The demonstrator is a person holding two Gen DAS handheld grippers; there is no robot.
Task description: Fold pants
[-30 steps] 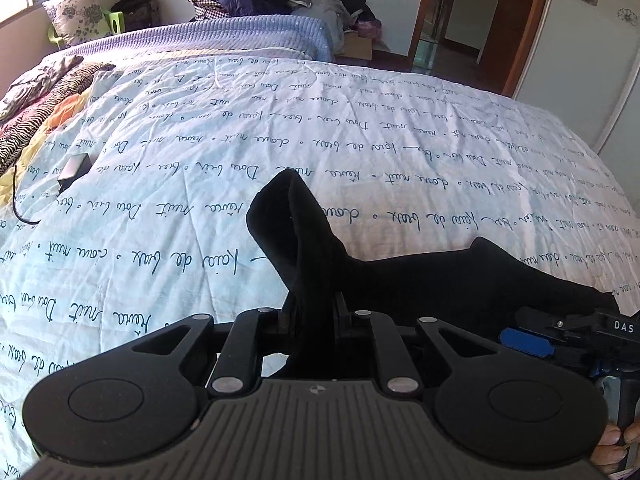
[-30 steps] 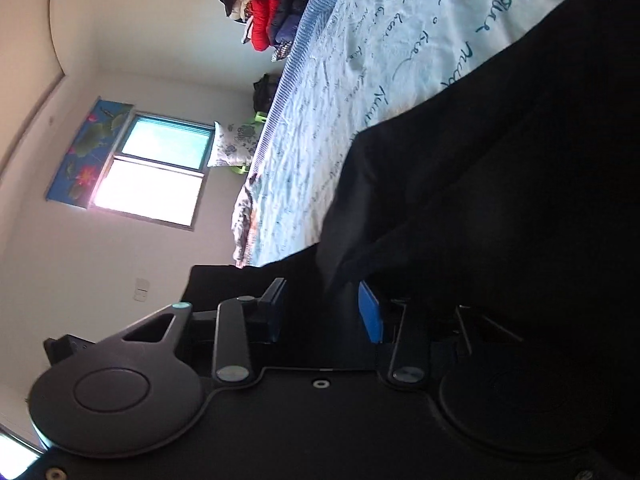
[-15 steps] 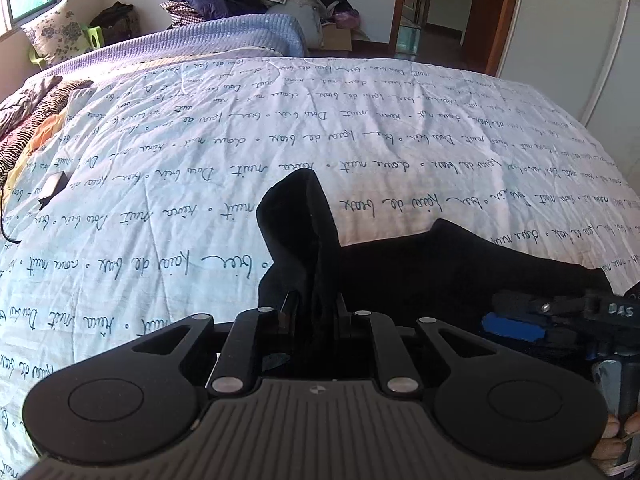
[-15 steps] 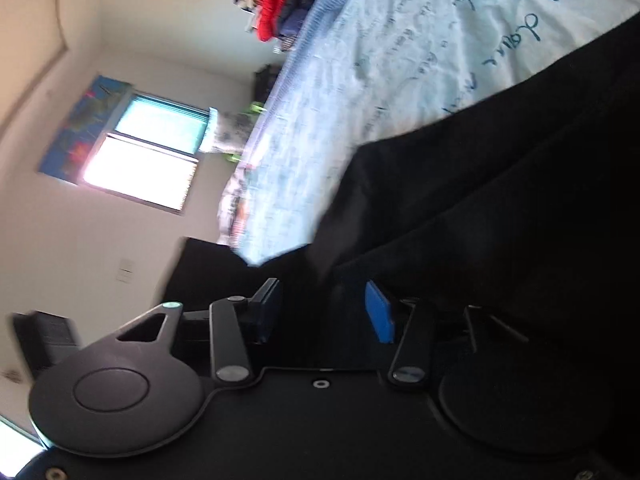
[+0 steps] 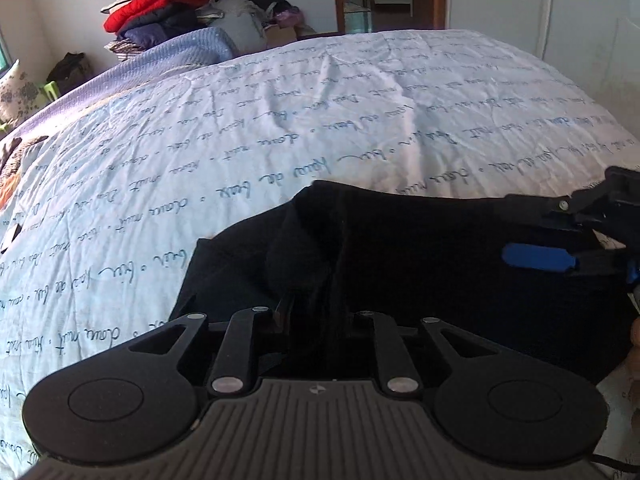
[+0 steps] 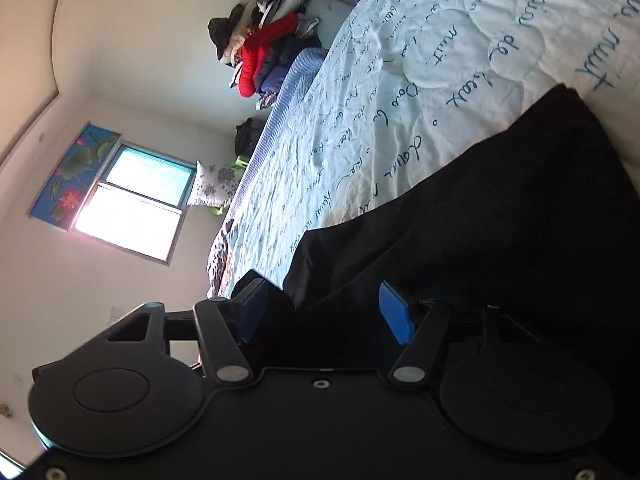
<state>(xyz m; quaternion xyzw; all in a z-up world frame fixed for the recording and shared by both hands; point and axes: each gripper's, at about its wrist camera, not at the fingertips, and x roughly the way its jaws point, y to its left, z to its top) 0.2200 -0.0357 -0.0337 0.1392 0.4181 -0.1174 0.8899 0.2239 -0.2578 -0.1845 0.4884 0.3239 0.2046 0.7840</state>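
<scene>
Pants (image 5: 420, 264) doubled on bed (image 5: 320, 112); left gripper (image 5: 316, 312) pinches fold, right gripper (image 6: 320, 312) just opened, cloth between; smoothing left

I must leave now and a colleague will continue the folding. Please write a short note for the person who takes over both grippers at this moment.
Left gripper: shut on a bunched fold of the black pants, which it has been carrying across them.
Right gripper: its jaws have just been opening; the blue pads stand apart with pants fabric between them, not pressed.
Pants: on the white script-printed bedspread, near the bed's front edge.
Done: one part is brought over the rest.
Left: lay it down, let go, smooth it, finish the folds.
</scene>
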